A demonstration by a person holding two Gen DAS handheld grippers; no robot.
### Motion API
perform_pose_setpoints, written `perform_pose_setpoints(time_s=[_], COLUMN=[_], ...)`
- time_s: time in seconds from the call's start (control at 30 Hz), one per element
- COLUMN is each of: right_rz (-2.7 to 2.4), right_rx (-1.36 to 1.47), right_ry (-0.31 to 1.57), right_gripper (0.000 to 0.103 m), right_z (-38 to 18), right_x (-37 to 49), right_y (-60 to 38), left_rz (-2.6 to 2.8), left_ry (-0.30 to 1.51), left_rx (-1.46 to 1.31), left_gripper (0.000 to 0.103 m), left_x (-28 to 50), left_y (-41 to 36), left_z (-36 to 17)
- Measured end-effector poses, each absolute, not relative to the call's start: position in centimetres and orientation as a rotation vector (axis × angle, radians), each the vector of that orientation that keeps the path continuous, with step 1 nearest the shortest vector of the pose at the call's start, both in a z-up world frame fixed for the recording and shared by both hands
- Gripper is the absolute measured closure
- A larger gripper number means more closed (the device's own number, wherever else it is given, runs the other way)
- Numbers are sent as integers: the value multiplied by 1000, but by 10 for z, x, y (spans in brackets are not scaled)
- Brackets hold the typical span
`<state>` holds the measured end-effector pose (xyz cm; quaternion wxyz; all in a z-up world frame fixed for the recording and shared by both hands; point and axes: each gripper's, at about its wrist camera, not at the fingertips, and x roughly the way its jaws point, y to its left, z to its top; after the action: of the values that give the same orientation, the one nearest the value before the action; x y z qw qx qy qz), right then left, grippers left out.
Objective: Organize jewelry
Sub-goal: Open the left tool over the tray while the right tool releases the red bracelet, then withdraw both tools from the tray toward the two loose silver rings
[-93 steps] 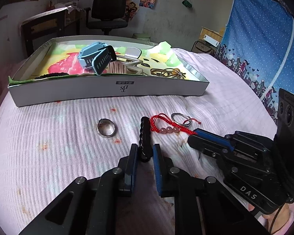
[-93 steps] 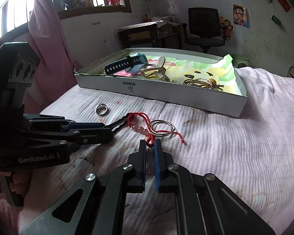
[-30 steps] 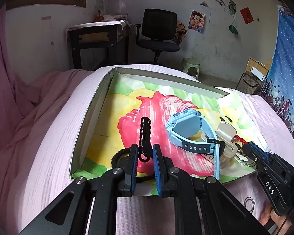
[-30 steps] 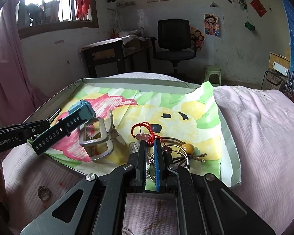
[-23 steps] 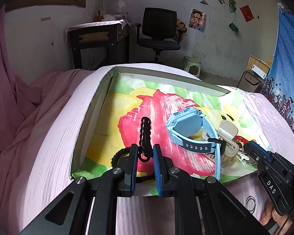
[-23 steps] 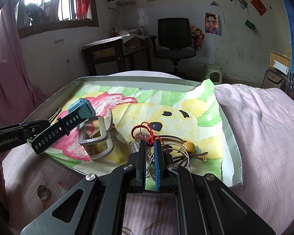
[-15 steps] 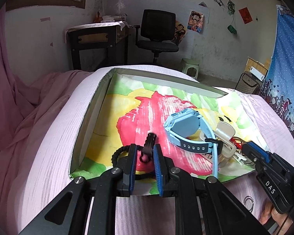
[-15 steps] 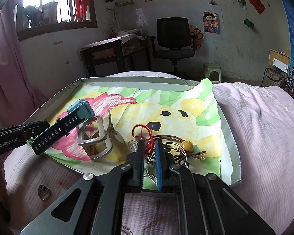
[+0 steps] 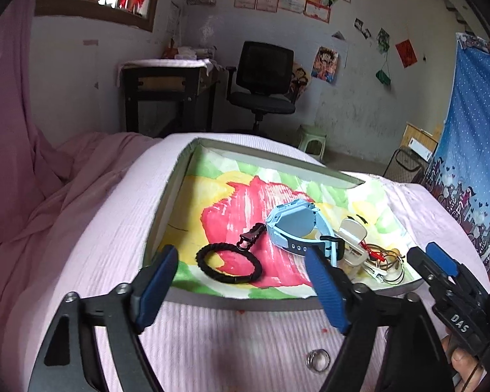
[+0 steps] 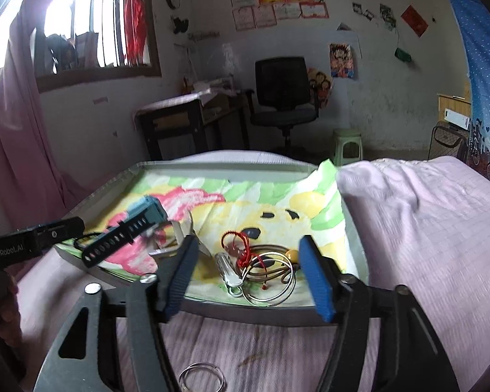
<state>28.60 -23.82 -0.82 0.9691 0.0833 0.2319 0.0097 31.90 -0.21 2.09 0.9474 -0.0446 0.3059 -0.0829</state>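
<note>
Opening wide, left tongs (image 9: 241, 285) empty above black bracelet (image 9: 228, 263), right tongs (image 10: 250, 276) opening, empty over red cord bracelet (image 10: 240, 250)

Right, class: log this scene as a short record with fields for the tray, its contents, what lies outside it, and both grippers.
tray: on pink bedspread
in tray: black bracelet, blue watch, red cord, bangles
outside tray: ring, hoops
left gripper: opening, nothing between the jaws
right gripper: opening, nothing between the jaws
</note>
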Motion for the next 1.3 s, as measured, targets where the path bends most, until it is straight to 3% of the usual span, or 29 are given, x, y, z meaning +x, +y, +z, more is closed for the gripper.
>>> perform_pose_setpoints(time_s=[0.2,0.4,0.6,1.3], right_rz=[26,25,29,44], right_rx=[155,165,162,106], right_ry=[391,320,286,359], right_gripper=[25,10,3,2], right_z=[9,25,33,18], right_x=[261,228,200,136], right_y=[-238,-242,-248,-247], left_rz=[-161,-159,-154,-158], left_ry=[553,479,412,430], left_rx=[-65,-79,-75,1], left_gripper=[6,1,0,0], left_x=[291,260,227,157], left_y=[-6,-5,-6,-4], left_z=[30,39,45,26])
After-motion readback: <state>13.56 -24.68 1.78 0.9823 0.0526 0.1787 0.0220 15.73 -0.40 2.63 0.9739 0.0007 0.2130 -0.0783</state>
